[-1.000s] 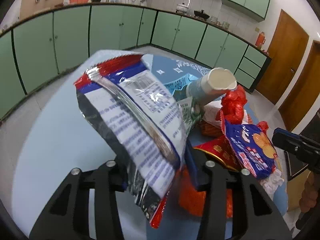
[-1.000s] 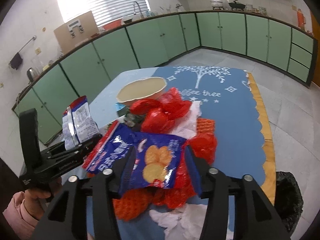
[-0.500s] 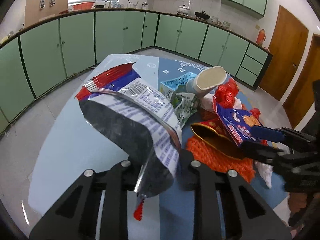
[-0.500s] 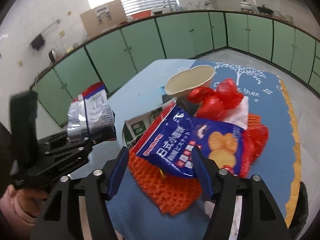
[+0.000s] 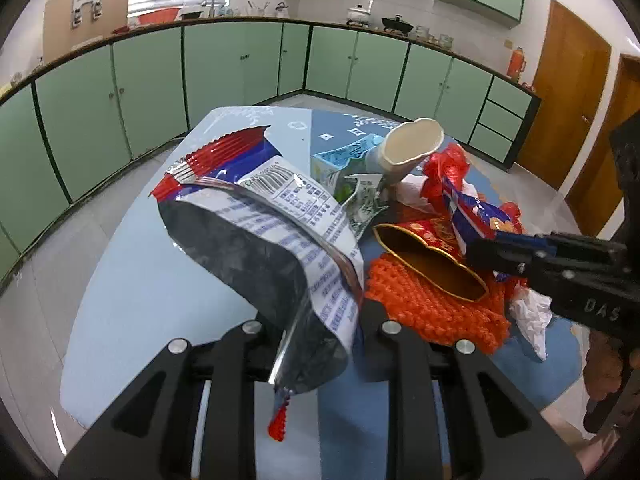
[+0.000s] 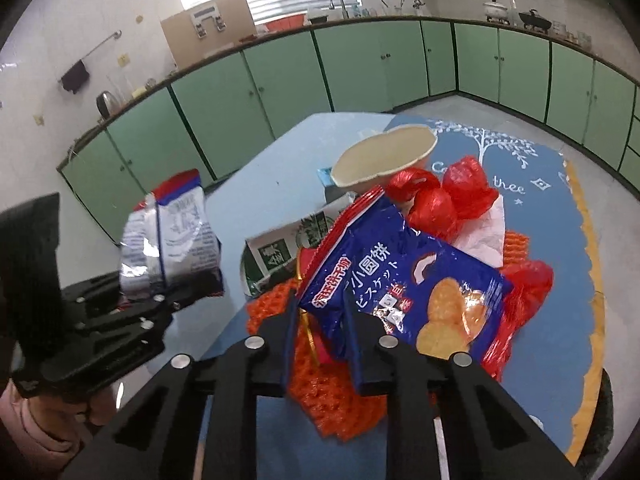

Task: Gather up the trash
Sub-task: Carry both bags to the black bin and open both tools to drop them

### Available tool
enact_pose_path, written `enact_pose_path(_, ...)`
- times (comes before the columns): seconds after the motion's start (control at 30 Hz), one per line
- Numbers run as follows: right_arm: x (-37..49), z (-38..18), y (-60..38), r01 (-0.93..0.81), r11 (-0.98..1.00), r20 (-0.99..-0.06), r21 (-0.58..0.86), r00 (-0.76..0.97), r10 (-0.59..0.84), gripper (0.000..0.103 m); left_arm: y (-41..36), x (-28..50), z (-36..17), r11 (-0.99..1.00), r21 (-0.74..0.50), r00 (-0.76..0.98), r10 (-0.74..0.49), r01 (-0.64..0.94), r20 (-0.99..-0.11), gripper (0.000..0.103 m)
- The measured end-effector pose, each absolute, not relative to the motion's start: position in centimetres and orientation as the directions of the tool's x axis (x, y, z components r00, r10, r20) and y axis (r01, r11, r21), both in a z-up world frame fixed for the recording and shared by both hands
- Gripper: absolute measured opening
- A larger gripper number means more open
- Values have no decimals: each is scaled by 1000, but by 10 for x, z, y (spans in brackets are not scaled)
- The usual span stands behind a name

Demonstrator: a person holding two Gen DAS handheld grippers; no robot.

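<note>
The left gripper (image 5: 316, 320) is clamped on a silver snack bag (image 5: 272, 236) with a red-and-blue top, lifted clear of the pale blue table (image 5: 132, 280) on the near left. The right gripper (image 6: 320, 316) is closing its jaws on the corner of a blue biscuit packet (image 6: 404, 276) — the pads already pinch it. Just behind lies the trash pile: 1 squashed paper cup (image 6: 384, 156), red plastic bags (image 6: 448, 192), orange foam netting (image 6: 340, 400) and a white tissue (image 5: 530, 316).
</note>
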State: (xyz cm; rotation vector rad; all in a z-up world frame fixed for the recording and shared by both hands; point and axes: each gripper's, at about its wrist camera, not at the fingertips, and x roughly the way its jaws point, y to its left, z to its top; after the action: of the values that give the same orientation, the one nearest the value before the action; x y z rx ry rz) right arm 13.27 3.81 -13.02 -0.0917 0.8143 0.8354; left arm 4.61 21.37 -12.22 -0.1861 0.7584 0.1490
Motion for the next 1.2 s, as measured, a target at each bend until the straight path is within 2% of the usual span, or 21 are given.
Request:
enact_pose_path(0.03,132,-127,37,-693,683,-669,230,396,628,11,212,45,-122,975,-110,720,65,-194,-691,22)
enact_pose_path(0.1,130,-120,32,-691,685,-654,233,410,636,3,209,43,-120,977,-107,725,61,-183,-686,22)
enact_pose_path(0.63,124,-54,-46,-620,739,-518,265,554,651,2,145,52,-80,995,-95,793,-43,-19,-607,22)
enact_pose_path(0.87,115,-39,-123,-491,842,-498,223,685,531,2,73,75,-69,983,-109,799,-184,148,-573,22)
enact_pose_path(1.2,108,-93,-270,-124,961,-600,248,759,252,2,-64,124,-99,874,-188,647,-462,447,-606,22)
